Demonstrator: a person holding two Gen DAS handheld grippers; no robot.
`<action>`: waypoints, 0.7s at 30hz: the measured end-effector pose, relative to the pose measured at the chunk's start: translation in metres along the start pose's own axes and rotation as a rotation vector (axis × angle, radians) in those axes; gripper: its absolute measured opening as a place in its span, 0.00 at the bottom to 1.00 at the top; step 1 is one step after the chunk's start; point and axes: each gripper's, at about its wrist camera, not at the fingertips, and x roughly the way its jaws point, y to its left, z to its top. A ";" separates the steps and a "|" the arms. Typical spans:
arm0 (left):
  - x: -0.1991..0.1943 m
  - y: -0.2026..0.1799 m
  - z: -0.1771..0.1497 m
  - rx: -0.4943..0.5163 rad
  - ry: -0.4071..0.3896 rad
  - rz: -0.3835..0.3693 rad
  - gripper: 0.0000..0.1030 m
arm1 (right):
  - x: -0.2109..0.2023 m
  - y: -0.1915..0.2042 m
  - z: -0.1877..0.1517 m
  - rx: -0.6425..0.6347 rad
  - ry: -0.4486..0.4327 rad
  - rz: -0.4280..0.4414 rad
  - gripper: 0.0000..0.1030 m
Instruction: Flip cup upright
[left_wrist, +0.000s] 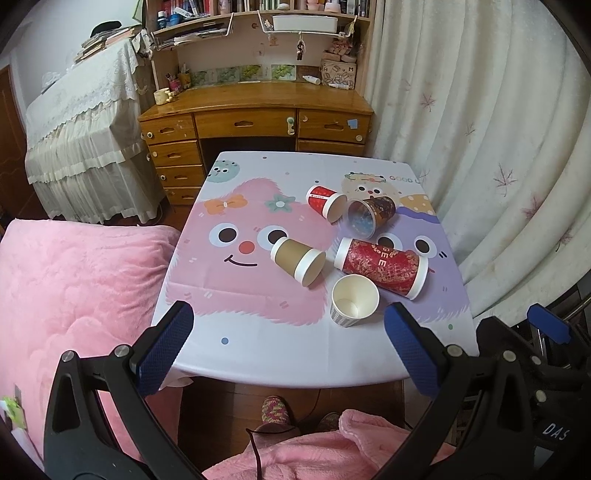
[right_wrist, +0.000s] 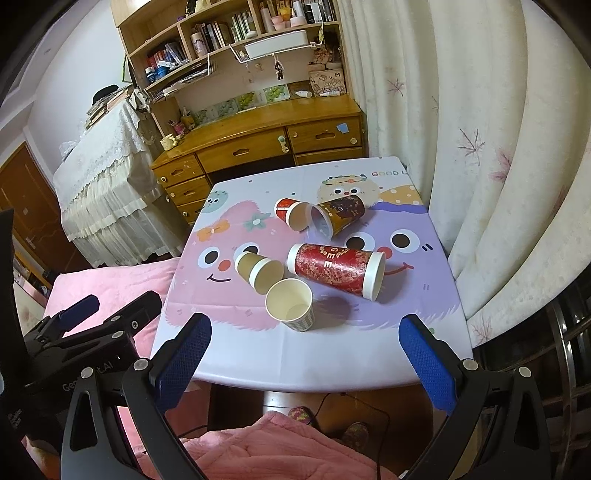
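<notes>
Both tongs are wide apart and hold nothing: the left gripper (left_wrist: 288, 343) and the right gripper (right_wrist: 304, 349) hang over the near edge of the small table with a pink and purple cartoon cloth (left_wrist: 258, 354). Five paper cups sit toward the right side of the tabletop. A little white paper cup with a grey checked outside (left_wrist: 352, 301) (right_wrist: 291, 304) stands upright closest to the near edge, and nothing is inside it. Just behind it, a brown paper cup with a white band (left_wrist: 297, 260) (right_wrist: 258, 269) lies on its side, mouth facing the near edge. Next to that, toward the right edge, a big red patterned paper cup (left_wrist: 380, 266) (right_wrist: 336, 269) lies on its side too. Farther back, a small red paper cup (left_wrist: 325, 201) (right_wrist: 290, 214) and a dark brown patterned cup (left_wrist: 371, 214) (right_wrist: 338, 216) lie side by side, touching. The left view looks into the dark cup and shows blue speckles inside; the right view shows its clear rim. Each view shows the other gripper at its edge.
</notes>
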 end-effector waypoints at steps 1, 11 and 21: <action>-0.001 0.000 -0.001 0.001 0.000 -0.001 0.99 | 0.000 0.000 0.000 -0.001 0.001 0.001 1.00; 0.000 -0.002 0.004 0.016 -0.008 -0.008 0.99 | 0.006 -0.006 0.004 0.008 0.017 -0.005 1.00; 0.002 -0.004 0.011 0.017 0.000 -0.015 0.99 | 0.009 -0.007 0.004 0.007 0.021 -0.008 1.00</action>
